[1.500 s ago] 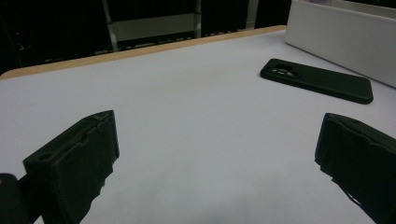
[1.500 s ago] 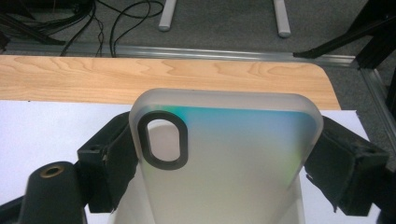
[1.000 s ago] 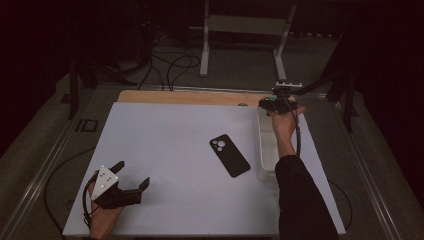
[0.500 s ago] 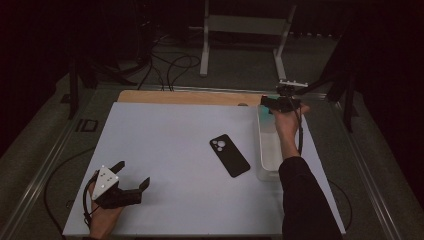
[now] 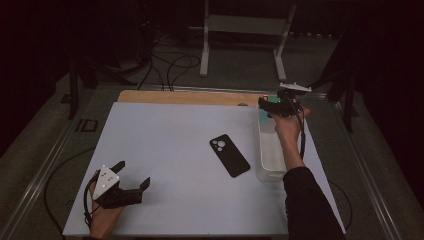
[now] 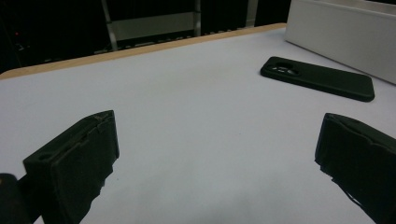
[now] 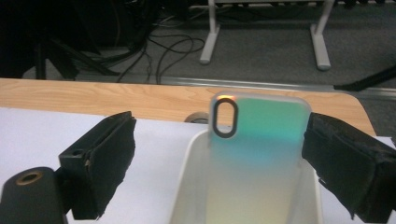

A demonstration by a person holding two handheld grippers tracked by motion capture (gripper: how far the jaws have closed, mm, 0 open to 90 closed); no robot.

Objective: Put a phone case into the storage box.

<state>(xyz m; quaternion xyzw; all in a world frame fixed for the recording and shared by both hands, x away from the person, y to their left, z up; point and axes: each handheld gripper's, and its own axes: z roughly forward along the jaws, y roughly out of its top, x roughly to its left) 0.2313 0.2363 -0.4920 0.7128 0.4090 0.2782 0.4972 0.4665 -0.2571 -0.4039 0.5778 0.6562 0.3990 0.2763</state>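
An iridescent green-to-peach phone case (image 7: 254, 154) with an oval camera hole stands upright in a white bin (image 7: 187, 186). My right gripper (image 7: 219, 128) is open around it; the right jaw sits close to the case's edge and the left jaw stands well apart. In the high view the right gripper (image 5: 280, 105) hovers over the far end of the bin (image 5: 270, 160). A black phone (image 5: 230, 155) lies flat mid-table, camera side up. My left gripper (image 5: 131, 181) rests open on the white mat near the front left, pointing toward the phone (image 6: 317, 77).
The white mat (image 5: 165, 145) covers a wooden table whose bare strip (image 5: 185, 96) shows at the far edge. A small round object (image 7: 198, 117) sits on the wood behind the bin. Cables and a metal stand (image 5: 245, 30) are on the floor beyond.
The right hand has shifted slightly over the bin's far end. The left gripper and the black phone have not moved.
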